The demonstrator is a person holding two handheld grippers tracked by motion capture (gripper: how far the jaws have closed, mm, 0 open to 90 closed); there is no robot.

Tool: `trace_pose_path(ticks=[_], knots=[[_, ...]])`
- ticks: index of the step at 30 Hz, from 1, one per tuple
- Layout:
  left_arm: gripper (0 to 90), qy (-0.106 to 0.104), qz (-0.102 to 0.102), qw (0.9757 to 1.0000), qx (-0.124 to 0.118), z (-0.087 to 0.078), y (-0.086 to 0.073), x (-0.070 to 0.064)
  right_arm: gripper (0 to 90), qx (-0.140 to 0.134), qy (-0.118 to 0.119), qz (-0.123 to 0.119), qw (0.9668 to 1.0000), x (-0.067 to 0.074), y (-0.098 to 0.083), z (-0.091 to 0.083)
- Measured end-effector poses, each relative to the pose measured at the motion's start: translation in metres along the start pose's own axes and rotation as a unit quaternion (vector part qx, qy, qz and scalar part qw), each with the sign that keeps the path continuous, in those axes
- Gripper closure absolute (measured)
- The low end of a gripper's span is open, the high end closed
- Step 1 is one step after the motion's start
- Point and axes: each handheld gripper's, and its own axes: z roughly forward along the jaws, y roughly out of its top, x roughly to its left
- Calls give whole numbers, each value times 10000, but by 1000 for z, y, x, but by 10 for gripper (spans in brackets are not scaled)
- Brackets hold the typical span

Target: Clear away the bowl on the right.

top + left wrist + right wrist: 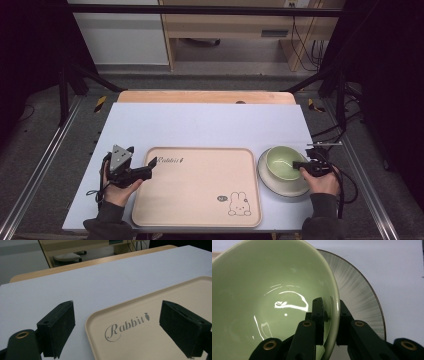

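Here, a pale green bowl [285, 163] is seen seated on a grey-white plate [280, 188] with a dark rim, near the right edge of a light blue mat [200, 125] that covers most of a wooden table [200, 96]. The bowl's right-hand rim is pinched by the right gripper [300, 164]: in the right gripper view one jaw is set inside the glossy bowl [267, 302] and the other outside its wall, both pressed against it, with the streaked plate [359, 290] showing beyond the rim. The right gripper is held by the person's right hand [322, 181], which comes in from the bottom right in a dark sleeve. Just left of the plate, a beige tray [190, 195] is laid flat on the mat; the word "Rabbit" is printed near its far left corner and a small rabbit drawing [239, 205] near its near right corner. The left gripper [150, 166] is held at the tray's far left corner by the left hand [119, 192], with a grey three-cornered plate on top of it. In the left gripper view its jaws are seen spread wide apart with nothing between them, one over the mat [75, 285] and the other over the tray [140, 340], the printed word [126, 326] lying between them.
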Motion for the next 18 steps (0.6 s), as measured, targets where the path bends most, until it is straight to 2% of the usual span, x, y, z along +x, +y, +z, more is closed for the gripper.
trace_pose_path(ticks=[10,18], knots=[[128,-18,51,10000,35,1,-1,-1,835,-18,32,172,9998,-1,2,0],[128,-11,25,10000,26,1,0,-1,837,-36,-22,92,9999,-1,3,0]])
